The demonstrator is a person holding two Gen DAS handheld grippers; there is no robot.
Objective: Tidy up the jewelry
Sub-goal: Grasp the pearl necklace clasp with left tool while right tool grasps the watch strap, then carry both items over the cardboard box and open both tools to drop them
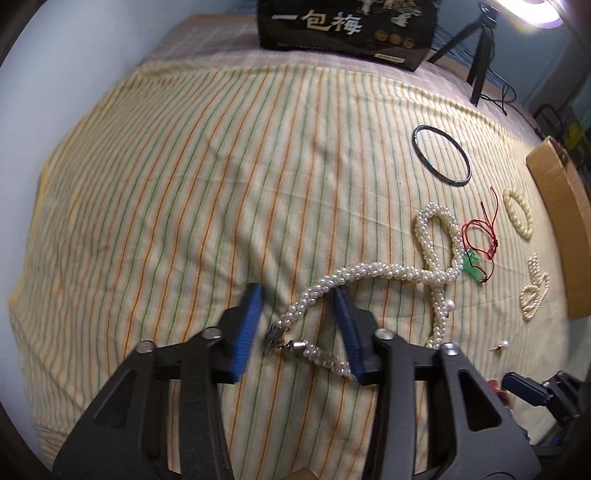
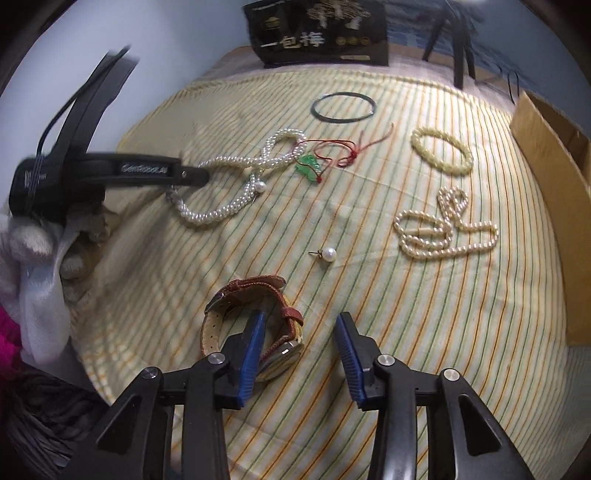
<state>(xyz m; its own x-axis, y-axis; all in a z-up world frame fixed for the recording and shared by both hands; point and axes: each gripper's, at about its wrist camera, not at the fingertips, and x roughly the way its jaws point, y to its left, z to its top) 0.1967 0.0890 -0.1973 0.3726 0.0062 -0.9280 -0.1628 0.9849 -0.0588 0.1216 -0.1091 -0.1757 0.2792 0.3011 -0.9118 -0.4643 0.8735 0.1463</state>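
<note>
A thick white pearl necklace (image 1: 373,271) lies looped on the striped cloth (image 1: 184,184). My left gripper (image 1: 299,295) is open, its blue fingers on either side of the necklace's clasp end (image 1: 282,341). The necklace also shows in the right wrist view (image 2: 236,162), where the left gripper (image 2: 199,175) reaches it from the left. My right gripper (image 2: 301,317) is open and empty. A brown leather watch (image 2: 255,325) lies around its left finger (image 2: 253,354). A loose pearl earring (image 2: 327,254) lies ahead of it.
A dark bangle (image 2: 343,107), a red cord with a green pendant (image 2: 310,166), a cream bead bracelet (image 2: 441,149) and a thin pearl strand (image 2: 443,229) lie on the cloth. A cardboard box (image 2: 550,166) stands at the right edge. A black box (image 2: 317,33) and a tripod (image 1: 476,55) stand at the back.
</note>
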